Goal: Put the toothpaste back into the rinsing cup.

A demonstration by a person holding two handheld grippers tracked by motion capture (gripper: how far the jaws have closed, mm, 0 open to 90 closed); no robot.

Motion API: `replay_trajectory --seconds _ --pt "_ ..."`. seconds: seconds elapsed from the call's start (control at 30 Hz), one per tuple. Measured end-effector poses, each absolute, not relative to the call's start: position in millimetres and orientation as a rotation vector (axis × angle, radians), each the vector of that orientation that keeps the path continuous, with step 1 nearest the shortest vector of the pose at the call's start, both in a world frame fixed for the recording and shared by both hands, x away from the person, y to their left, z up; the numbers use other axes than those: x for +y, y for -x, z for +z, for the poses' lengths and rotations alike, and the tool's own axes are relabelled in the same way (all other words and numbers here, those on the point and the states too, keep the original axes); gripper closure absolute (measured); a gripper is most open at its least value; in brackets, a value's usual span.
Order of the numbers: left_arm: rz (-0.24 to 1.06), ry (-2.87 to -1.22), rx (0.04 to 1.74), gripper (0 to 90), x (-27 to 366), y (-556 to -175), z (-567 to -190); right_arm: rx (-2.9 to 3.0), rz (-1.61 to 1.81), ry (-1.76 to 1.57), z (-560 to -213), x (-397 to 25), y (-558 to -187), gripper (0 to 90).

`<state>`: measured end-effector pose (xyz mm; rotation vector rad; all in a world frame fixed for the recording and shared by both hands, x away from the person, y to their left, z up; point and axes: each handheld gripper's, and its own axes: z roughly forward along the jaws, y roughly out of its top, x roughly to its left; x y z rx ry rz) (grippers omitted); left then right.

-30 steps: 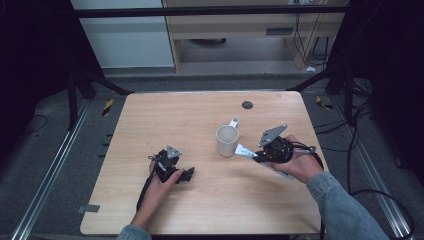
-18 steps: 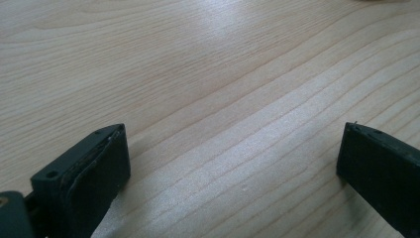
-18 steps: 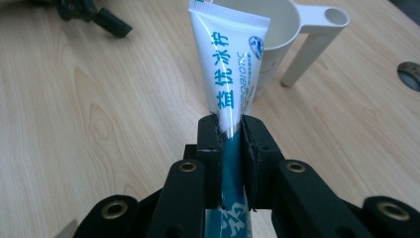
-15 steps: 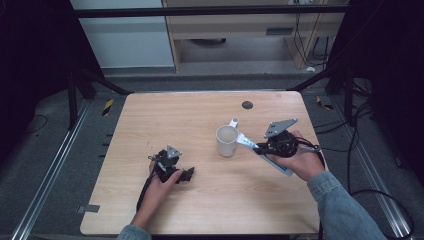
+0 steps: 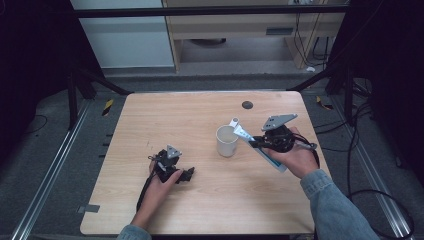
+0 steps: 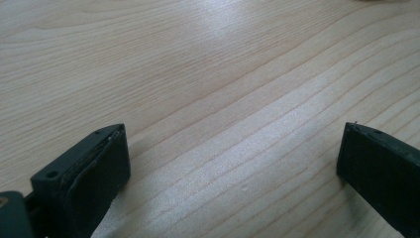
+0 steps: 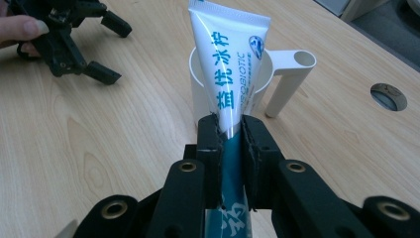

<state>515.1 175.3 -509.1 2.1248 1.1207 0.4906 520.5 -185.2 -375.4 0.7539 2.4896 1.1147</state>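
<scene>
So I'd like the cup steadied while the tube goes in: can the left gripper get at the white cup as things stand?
Probably yes. The left gripper rests open on the table, holding nothing, with bare wood between it and the white cup. The right gripper, clamped on the toothpaste tube, comes from the cup's other side.

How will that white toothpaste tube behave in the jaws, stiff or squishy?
The white and teal toothpaste tube is probably soft: the right gripper pinches it flat between its jaws. Its glossy skin may slip. It juts out without sagging, so it likely holds shape. It looks light, but the tall white plastic cup could tip if nudged.
</scene>
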Motion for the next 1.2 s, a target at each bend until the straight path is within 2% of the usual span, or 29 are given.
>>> replay_trajectory --seconds 1.2 --pt "0.49 -2.126 1.12 0.0 175.4 -515.1 -509.0 2.313 1.244 -0.82 -356.3 -161.1 -530.7 79.5"
